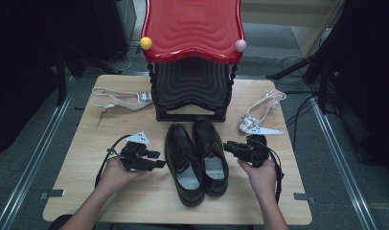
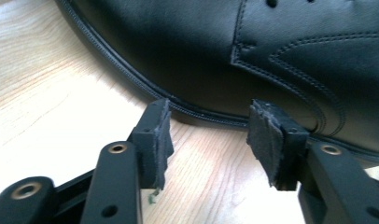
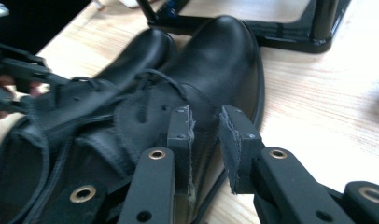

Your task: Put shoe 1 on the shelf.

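Two glossy black lace-up shoes (grey insoles showing) sit side by side, each hand-held gripper spread, pinching nothing.

The high view is dim, its surroundings nearly black, with soft shadows beneath the black shoes. In both gripper views the desk beyond the fingers glares pale and washed out, and the nearest finger parts look slightly soft.

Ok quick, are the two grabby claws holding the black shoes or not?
Left gripper: open, holding nothing, just beside the left black shoe.
Right gripper: open a little, holding nothing, next to the right black shoe.
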